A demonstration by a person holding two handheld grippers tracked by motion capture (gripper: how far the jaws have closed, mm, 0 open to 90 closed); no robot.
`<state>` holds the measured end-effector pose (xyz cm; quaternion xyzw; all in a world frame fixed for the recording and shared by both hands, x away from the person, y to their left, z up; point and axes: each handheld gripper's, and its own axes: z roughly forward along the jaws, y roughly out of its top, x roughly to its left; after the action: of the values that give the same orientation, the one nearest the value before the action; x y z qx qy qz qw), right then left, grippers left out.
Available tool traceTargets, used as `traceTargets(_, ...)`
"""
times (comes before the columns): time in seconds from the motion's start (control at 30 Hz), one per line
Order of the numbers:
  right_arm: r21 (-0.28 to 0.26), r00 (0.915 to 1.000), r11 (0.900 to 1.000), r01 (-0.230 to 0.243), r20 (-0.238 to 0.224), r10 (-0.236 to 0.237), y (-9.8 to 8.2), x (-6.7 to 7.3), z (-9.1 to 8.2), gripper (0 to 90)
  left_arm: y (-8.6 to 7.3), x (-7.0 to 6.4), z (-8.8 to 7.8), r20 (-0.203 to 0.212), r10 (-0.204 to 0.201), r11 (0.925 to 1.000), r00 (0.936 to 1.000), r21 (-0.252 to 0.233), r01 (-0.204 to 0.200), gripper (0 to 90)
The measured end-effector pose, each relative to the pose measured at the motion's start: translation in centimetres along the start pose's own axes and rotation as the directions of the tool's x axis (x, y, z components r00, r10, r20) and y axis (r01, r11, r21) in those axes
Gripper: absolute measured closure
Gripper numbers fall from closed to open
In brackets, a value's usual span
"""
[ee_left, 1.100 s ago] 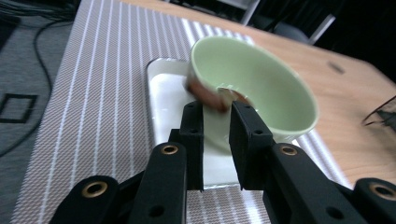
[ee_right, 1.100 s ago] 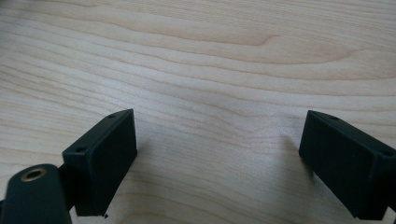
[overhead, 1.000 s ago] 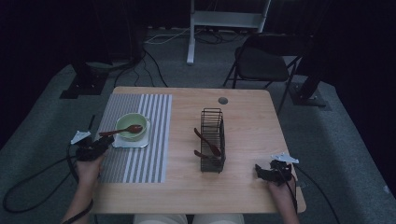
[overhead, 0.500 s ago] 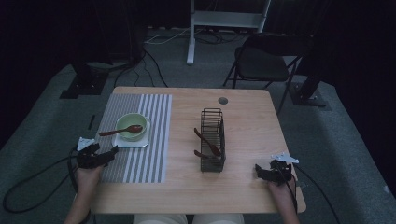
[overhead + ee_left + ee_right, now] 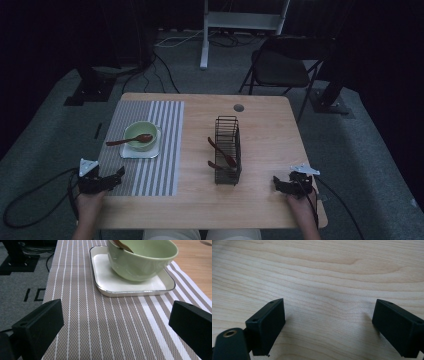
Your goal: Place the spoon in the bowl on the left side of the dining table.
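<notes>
While both grippers rest apart and empty at the near edge, nothing is in hand.
Left gripper [image 5: 119, 174] sits on the striped mat [image 5: 150, 150], right gripper [image 5: 276, 182] on bare table [image 5: 260, 125]; beyond, a spoon [image 5: 131, 140] lies in the green bowl [image 5: 141, 135], so a fresh reach seems next, perhaps toward the wire rack [image 5: 227, 150].

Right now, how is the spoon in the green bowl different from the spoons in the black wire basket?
The spoon in the green bowl lies almost flat, its handle sticking out over the rim toward the left; the spoons in the black wire basket lean steeply. The bowl spoon is alone, while the basket holds at least two. The bowl sits on a white tray on the striped mat; the basket stands on bare wood. All look dark reddish-brown.
</notes>
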<state>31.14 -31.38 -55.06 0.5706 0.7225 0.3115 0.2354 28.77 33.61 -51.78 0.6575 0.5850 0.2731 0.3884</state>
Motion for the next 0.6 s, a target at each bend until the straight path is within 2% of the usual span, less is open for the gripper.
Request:
traceTargets(0.1, 0.0, 1.0, 1.0, -0.001, 0.0, 0.001, 0.0, 0.0, 0.0, 10.6, -0.7, -0.1, -0.4, -0.002, 0.003, 1.0, 1.0, 0.009, -0.003, 0.0)
traceTargets(0.37, 0.0, 1.0, 1.0, -0.001, 0.0, 0.001, 0.0, 0.0, 0.0, 10.6, -2.6, -0.2, -1.5, 0.019, -0.034, 0.9994, 0.9993, 0.005, 0.034, 0.0)
traceTargets(0.47, 0.0, 1.0, 1.0, 0.0, 0.0, 0.0, 0.0, 0.0, 0.0, 10.6, -3.1, -0.4, -2.2, -0.001, -0.005, 0.9999, 1.0, -0.015, 0.005, 0.0)
traceTargets(0.53, 0.0, 1.0, 1.0, 0.0, 0.0, 0.0, 0.0, 0.0, 0.0, 10.6, -3.4, -0.4, -2.6, 0.001, -0.015, 0.9997, 0.9999, -0.022, 0.015, 0.0)
traceTargets(0.6, 0.0, 1.0, 1.0, 0.0, 0.0, 0.0, 0.0, 0.0, 0.0, 10.6, -3.7, -0.5, -3.2, -0.006, -0.008, 0.9994, 1.0, -0.033, 0.008, 0.0)
